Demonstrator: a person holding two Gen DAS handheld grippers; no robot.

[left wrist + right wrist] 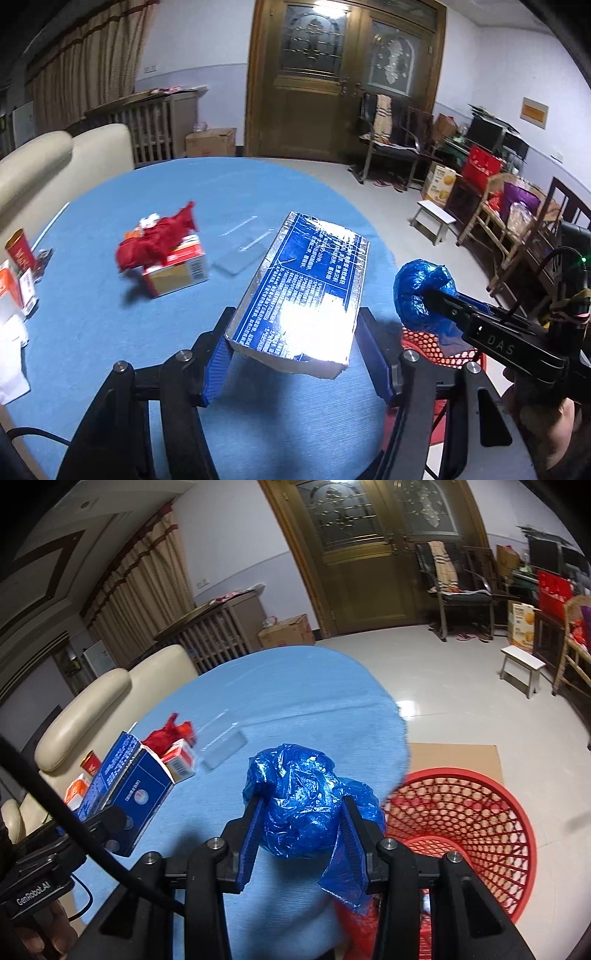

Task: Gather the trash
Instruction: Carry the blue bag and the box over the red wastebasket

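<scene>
My left gripper (295,314) is shut on a long blue and silver carton (299,280), held above the blue-clothed table (147,350). The same carton (125,794) shows at the left of the right wrist view. My right gripper (303,797) is shut on a crumpled blue plastic bag (306,812), near the table's right edge. In the left wrist view that bag (413,288) hangs above a red mesh basket (424,343). The basket (461,812) stands on the floor beside the table. A crumpled red wrapper (155,240) lies on a small orange carton (181,273).
A clear plastic tray (225,749) lies mid-table. A red can (20,251), small cartons and white paper sit at the table's left. Flat cardboard (454,755) lies under the basket. A cream sofa (55,162) is behind; a white stool (522,668) stands on the floor.
</scene>
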